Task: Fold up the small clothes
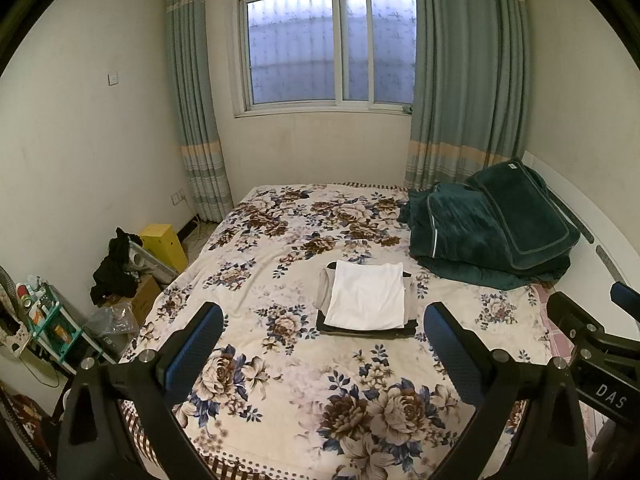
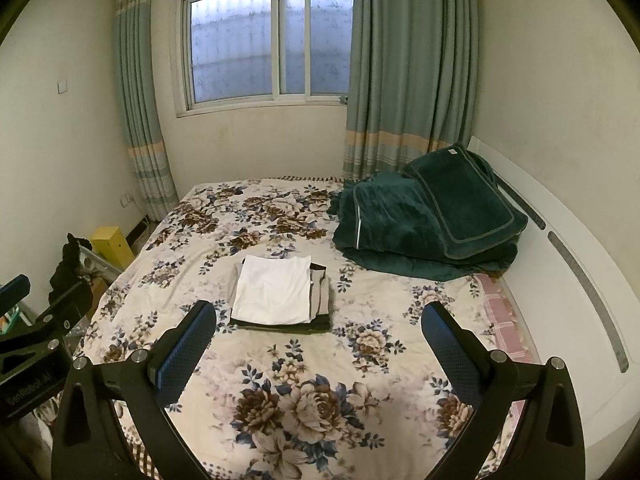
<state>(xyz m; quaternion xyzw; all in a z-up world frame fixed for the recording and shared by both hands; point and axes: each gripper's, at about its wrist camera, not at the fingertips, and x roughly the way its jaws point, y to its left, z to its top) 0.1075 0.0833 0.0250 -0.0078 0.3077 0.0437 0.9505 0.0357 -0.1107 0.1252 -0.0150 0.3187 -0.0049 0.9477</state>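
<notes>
A stack of folded clothes lies in the middle of the floral bedspread (image 1: 280,392), with a folded white garment (image 1: 366,295) on top of grey and dark pieces. It also shows in the right wrist view (image 2: 274,290). My left gripper (image 1: 323,314) is open and empty, held above the near part of the bed, short of the stack. My right gripper (image 2: 319,312) is open and empty too, at about the same distance from the stack. The right gripper's body shows at the right edge of the left wrist view (image 1: 592,332).
A heap of dark green blankets (image 1: 492,228) lies at the far right of the bed by the white headboard (image 2: 568,272). Left of the bed stand a yellow box (image 1: 162,242), cardboard boxes with black clothing (image 1: 114,270) and a cluttered shelf (image 1: 44,320).
</notes>
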